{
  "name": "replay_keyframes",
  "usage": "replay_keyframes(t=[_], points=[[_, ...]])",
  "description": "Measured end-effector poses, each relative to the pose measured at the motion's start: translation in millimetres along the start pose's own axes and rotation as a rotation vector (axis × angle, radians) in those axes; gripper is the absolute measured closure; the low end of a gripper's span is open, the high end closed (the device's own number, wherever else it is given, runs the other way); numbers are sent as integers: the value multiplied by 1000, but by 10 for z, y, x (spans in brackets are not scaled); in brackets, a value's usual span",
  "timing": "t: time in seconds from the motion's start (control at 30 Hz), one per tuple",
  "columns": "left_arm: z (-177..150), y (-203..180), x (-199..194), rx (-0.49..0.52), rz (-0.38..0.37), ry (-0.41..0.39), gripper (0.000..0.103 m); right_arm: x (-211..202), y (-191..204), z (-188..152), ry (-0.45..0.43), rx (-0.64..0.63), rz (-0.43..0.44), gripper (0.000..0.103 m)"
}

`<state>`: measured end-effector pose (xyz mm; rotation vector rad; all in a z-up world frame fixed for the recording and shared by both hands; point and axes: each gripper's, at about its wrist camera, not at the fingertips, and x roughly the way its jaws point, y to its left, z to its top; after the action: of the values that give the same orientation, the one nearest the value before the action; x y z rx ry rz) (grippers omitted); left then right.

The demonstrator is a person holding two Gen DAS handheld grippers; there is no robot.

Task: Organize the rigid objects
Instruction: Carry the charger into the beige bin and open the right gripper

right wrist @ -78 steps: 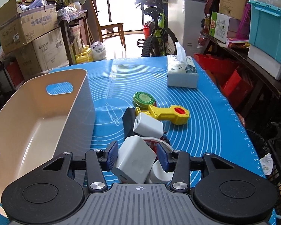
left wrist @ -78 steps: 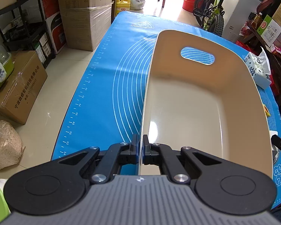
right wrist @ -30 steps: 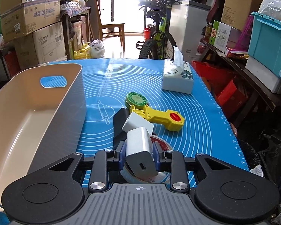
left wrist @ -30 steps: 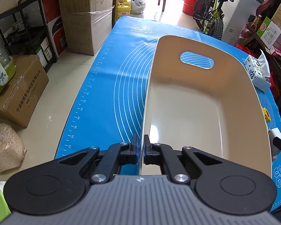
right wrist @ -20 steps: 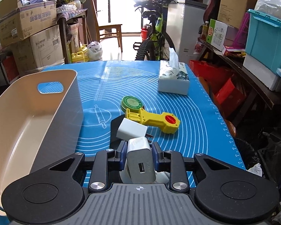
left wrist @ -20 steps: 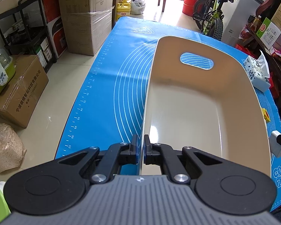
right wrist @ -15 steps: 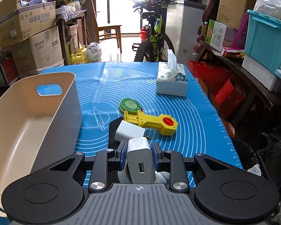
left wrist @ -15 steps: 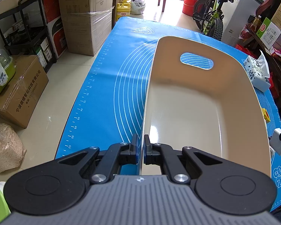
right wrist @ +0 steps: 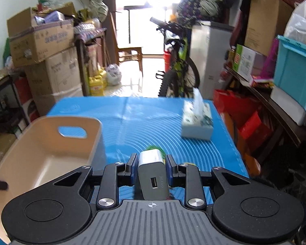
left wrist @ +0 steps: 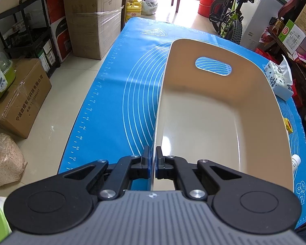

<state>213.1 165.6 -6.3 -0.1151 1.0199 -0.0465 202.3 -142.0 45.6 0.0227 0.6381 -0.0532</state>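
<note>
1. Left wrist view — left gripper (left wrist: 154, 162): black two-finger tongs with blue pads, pinched nearly together on the thin long-side wall of the beige plastic basket (left wrist: 261, 94), one finger inside the rim, one outside.
2. Left wrist view — beige plastic basket: oblong, glossy inside, oval handle hole in the far end wall; nothing in it. It stands on the blue silicone baking mat (left wrist: 116, 102), toward the mat's right side. Judged light and stiff but smooth, so a rim pinch could slip or tip it; the handle hole or a short end looks a firmer hold.
3. Right wrist view — right gripper (right wrist: 151, 166): tongs part-open, blue pads pressed on the two flat sides of a white rectangular USB wall charger (right wrist: 153, 176), carried clear above the mat.
4. Right wrist view — white USB wall charger: port face toward the camera, body upright between the pads. Judged light, hard, smooth-shelled; flat opposite faces suit the grip, low down near the middle.
5. Right wrist view — basket (right wrist: 40, 143) lies left of the charger, near the mat's left edge; a white patterned tissue box (right wrist: 196, 122) sits toward the far right corner. The picture is blurred.
</note>
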Motion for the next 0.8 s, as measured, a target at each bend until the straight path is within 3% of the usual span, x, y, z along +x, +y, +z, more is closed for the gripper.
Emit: replay_keyframes(t=[0.43,0.8], points=[[-2,6,17,1,-2,1,98,60,789,246,-29,-90,170,66],[-10,-1,19,8,-1,0,99,497,1259,-88,138,-130,235,66]])
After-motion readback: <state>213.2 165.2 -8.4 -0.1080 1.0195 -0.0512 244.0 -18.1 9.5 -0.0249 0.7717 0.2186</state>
